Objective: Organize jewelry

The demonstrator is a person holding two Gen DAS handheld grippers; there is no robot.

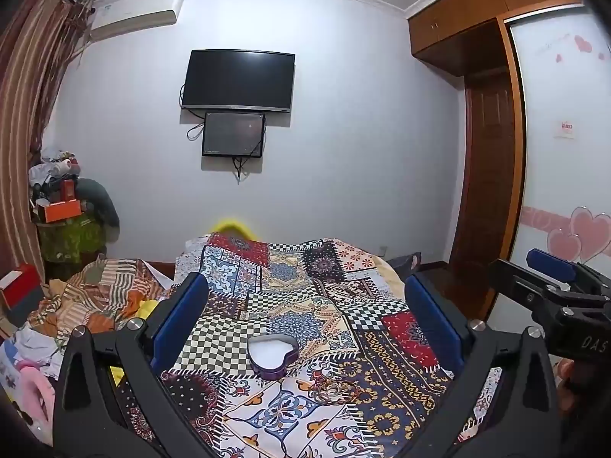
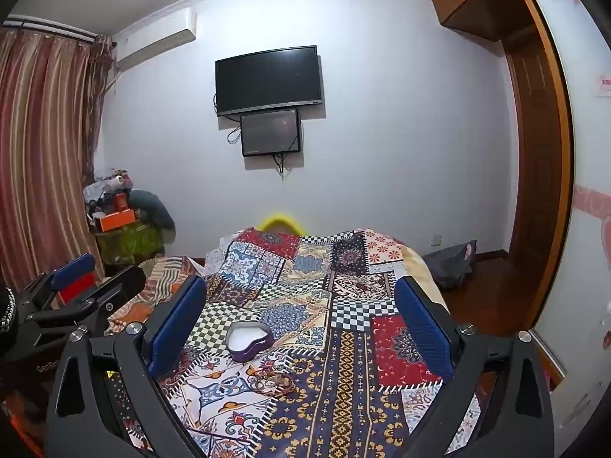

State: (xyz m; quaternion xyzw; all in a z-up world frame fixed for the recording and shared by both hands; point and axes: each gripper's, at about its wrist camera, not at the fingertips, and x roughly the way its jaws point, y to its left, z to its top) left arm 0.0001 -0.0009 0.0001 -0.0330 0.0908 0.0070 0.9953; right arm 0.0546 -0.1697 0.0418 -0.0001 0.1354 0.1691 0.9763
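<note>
A purple heart-shaped box (image 1: 272, 355) with a white inside lies open on the patterned bedspread (image 1: 385, 412); it also shows in the right wrist view (image 2: 249, 339). A tangle of thin jewelry (image 1: 332, 388) lies just in front of the box, and shows in the right wrist view too (image 2: 275, 378). My left gripper (image 1: 305, 316) is open and empty, held above the bed with the box between its blue pads. My right gripper (image 2: 301, 320) is open and empty, to the right of the box. Each gripper shows at the edge of the other's view.
A crumpled striped cloth (image 1: 99, 297) and clothes lie left of the bed. A cluttered stand (image 1: 65, 210) is in the left corner by the curtain (image 2: 42, 145). A wardrobe (image 1: 492, 152) and door are at the right. A TV (image 1: 238, 80) hangs on the far wall.
</note>
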